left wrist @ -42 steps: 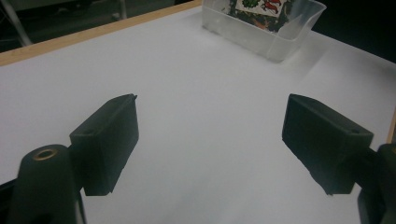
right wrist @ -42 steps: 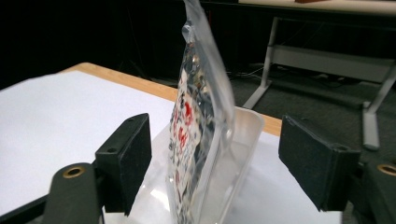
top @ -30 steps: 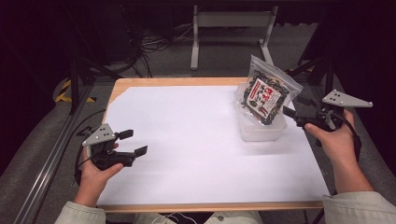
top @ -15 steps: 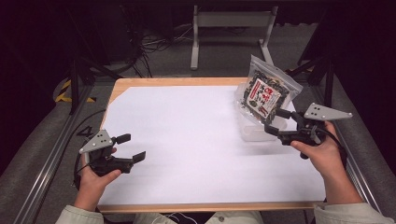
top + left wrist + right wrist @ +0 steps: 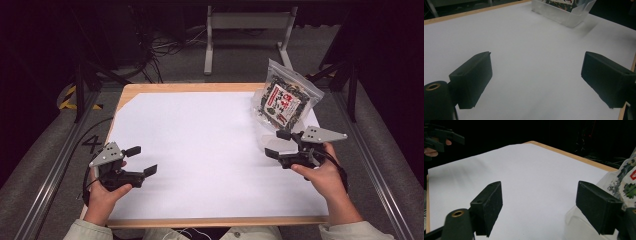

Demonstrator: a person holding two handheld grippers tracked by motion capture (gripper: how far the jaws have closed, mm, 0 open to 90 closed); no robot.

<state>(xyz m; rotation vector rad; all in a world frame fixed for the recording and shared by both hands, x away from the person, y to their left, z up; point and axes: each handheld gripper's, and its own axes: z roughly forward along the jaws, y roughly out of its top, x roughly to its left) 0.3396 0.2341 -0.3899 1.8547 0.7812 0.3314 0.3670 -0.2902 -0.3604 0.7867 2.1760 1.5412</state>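
Two grippers, one packet, one clear tray on my white-covered counter [image 5: 200, 150].
My left gripper [image 5: 140, 160] hovers near the counter's near-left corner, fingers spread and empty; my right gripper [image 5: 277, 144] sits by the right edge, fingers likewise released. One printed snack packet [image 5: 285, 100] stands in one clear tray [image 5: 564, 15] near the far-right corner.

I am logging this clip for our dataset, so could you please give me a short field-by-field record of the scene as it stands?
surface: wooden table covered by a white sheet
container: clear plastic tub at the far right
contents: printed clear snack bag standing in the tub
left tool: open, holding nothing, near left edge
right tool: open, holding nothing, just in front of the tub
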